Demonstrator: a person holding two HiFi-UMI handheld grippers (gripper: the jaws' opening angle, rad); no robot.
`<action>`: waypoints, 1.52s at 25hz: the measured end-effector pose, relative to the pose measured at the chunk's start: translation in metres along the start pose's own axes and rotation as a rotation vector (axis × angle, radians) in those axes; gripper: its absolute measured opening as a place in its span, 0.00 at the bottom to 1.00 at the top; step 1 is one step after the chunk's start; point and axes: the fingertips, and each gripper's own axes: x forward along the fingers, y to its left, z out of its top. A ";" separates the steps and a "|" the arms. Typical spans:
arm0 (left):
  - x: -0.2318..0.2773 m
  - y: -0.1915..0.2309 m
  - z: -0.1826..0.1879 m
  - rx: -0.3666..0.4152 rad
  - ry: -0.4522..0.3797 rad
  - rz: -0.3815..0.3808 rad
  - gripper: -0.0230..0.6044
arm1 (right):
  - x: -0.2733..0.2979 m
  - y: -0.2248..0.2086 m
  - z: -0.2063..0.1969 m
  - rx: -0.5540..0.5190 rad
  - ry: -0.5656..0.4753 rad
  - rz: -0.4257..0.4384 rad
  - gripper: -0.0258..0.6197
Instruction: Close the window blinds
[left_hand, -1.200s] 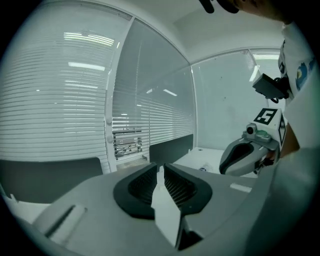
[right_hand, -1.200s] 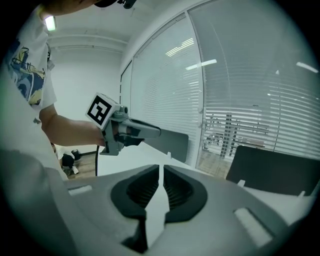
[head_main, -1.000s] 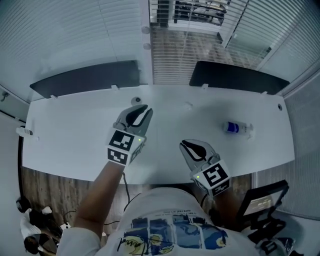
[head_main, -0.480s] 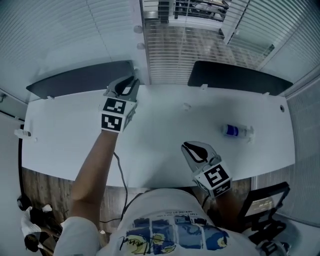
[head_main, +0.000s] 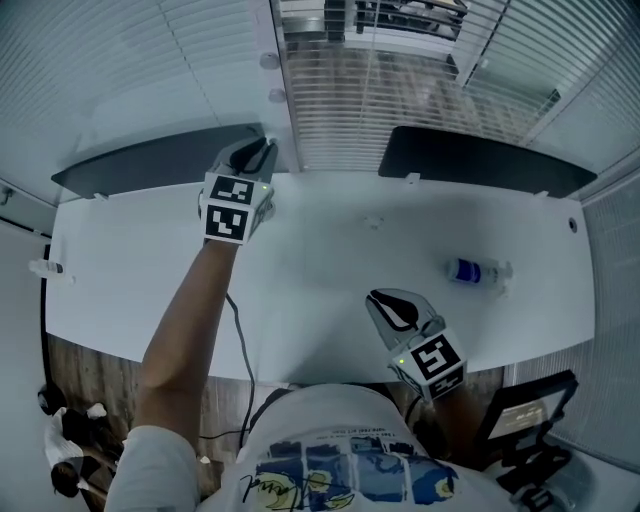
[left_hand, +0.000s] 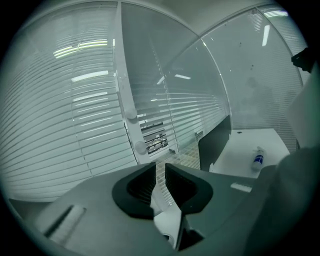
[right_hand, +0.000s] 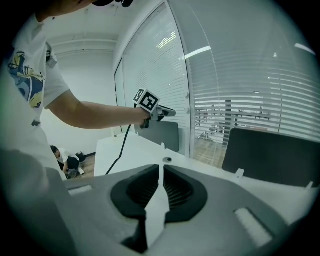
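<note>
White desk rim (head_main: 330, 178) beneath left tool (head_main: 258, 153)

A bottle (head_main: 475, 270) lies on the white desk (head_main: 320, 285).

The person wears a white short-sleeved T-shirt (head_main: 330, 450) with a blue-and-yellow picture panel and a line of dark script across the chest (the print is too small to read). Each hand carries a pale grey tool: the left gripper (head_main: 256, 155) and the right gripper (head_main: 398, 305) have the same rounded, teardrop-shaped jaws, lined inside with black ribbed pads (left_hand: 142, 187). Behind the jaws of each sits a white block printed with black square markers, the left cube (head_main: 232, 208) and the right cube (head_main: 432, 362). A small green light (head_main: 399, 352) glows beside the right cube. A thin dark cable (right_hand: 119, 150) hangs from the left gripper.
</note>
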 end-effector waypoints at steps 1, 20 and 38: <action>0.001 0.002 0.001 0.003 0.002 0.008 0.14 | 0.000 0.000 -0.001 0.000 0.000 0.004 0.07; 0.041 0.045 0.031 0.324 0.057 0.159 0.25 | 0.000 -0.009 -0.011 0.042 0.014 0.002 0.07; 0.076 0.045 0.024 0.869 0.146 0.286 0.26 | 0.010 -0.016 -0.023 0.085 0.048 0.022 0.07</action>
